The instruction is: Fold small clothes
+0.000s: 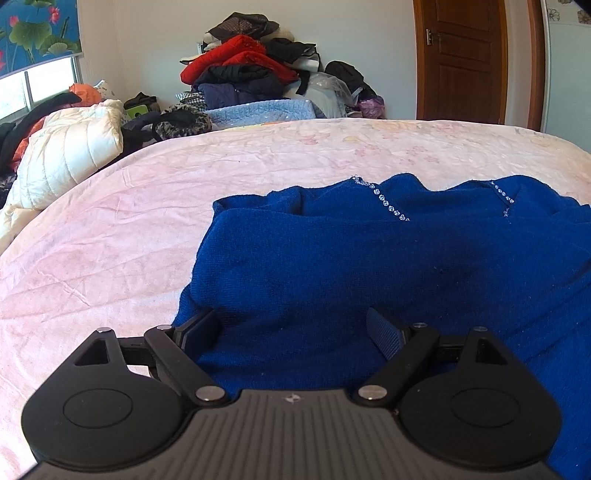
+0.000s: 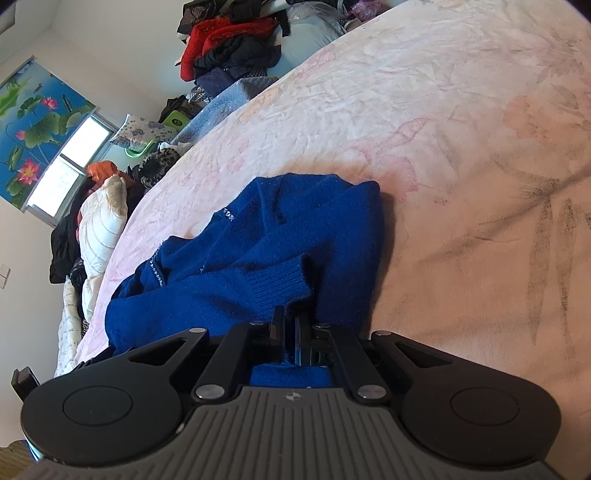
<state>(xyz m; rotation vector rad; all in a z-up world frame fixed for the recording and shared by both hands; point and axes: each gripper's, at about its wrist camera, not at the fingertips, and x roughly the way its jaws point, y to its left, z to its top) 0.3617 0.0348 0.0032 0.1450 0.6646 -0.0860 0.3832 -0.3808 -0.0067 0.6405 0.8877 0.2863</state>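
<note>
- A blue sweater [image 1: 369, 266] lies on the bed [image 1: 147, 206], partly folded, with its neckline at the far side and its near part running under the left gripper [image 1: 291, 328].
- From the left view its long axis runs roughly across the frame, left to right; a row of small shiny beads [image 1: 391, 206] trims the V of the neck, which points back toward the camera.
- The left gripper has its fingers spread wide, the sweater lying between and beneath them; nothing is pinched.
- The right gripper [image 2: 291, 328] has its fingers nearly closed on a fold of the sweater [image 2: 258, 251], knit showing between the pads; the ribbed hem bunches just ahead of them.
- The pink floral bedcover is creased and bare beyond the sweater.
- Past the far edge of the bed a heap of clothes [image 1: 251, 70] stands against the wall, a red garment on top.
- A white quilt [image 1: 70, 147] lies at the left, by the window with a lotus blind [image 1: 37, 29]; a brown door [image 1: 465, 59] is at the far right.
- The sweater's right side is cut off by the frame in the left view, and its sleeves cannot be made out.
</note>
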